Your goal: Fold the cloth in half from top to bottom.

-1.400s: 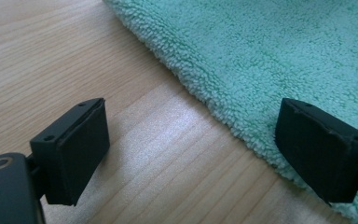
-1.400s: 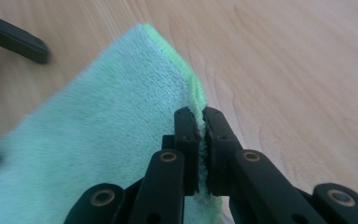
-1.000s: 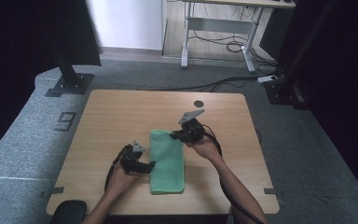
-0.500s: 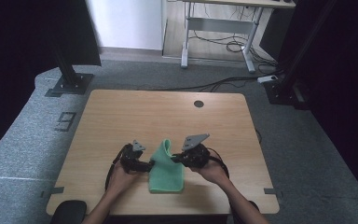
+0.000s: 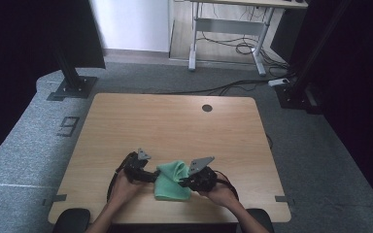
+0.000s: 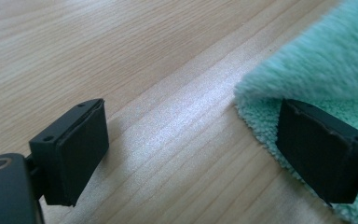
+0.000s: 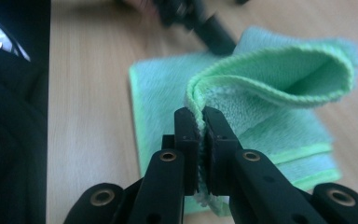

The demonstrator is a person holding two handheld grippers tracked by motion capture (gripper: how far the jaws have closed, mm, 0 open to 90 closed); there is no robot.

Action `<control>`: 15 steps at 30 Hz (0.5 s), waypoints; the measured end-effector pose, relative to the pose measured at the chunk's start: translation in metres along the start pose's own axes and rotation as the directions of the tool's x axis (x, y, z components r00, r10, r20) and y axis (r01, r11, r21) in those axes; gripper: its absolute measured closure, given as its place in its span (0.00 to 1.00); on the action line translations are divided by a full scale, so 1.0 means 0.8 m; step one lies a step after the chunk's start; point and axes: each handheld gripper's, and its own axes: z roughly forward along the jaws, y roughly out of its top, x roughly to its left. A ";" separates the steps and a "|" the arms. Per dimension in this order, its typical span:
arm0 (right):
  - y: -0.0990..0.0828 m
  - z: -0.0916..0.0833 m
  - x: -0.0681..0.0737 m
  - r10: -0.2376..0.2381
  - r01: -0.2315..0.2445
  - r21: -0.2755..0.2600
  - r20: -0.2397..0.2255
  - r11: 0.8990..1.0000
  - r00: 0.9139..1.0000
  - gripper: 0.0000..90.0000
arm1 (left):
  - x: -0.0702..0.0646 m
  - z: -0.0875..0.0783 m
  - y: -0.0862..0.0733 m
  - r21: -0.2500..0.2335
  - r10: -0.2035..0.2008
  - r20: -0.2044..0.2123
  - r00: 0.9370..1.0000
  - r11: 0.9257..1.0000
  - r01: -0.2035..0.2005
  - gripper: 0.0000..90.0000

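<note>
Green cloth (image 7: 279, 70), folded over (right gripper (image 7: 200, 122) clamping)

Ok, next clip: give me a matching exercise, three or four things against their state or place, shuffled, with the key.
Things:
1. left tongs
2. right tongs
3. green cloth
4. table

States or places:
A. shut on a lifted edge of fabric
B. light wood, with a dark round hole near the far edge
C. open, one pad beside the fabric's edge
D. partly folded over, lying between the two hands

Pairs: 1-C, 2-A, 3-D, 4-B
</note>
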 end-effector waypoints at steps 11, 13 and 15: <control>-0.031 0.025 0.008 0.024 -0.024 0.032 0.002 0.999 1.000 0.94 | 0.006 -0.021 0.009 -0.009 0.029 0.044 0.999 1.000 -0.029 0.14; -0.031 0.027 0.007 0.030 -0.030 0.028 0.009 0.999 1.000 0.94 | 0.009 -0.026 0.011 -0.018 0.022 0.048 0.999 1.000 -0.022 0.15; -0.032 0.029 0.005 0.043 -0.044 0.023 0.014 0.999 0.999 0.94 | 0.014 -0.032 0.014 -0.030 0.016 0.043 0.999 0.999 -0.015 0.15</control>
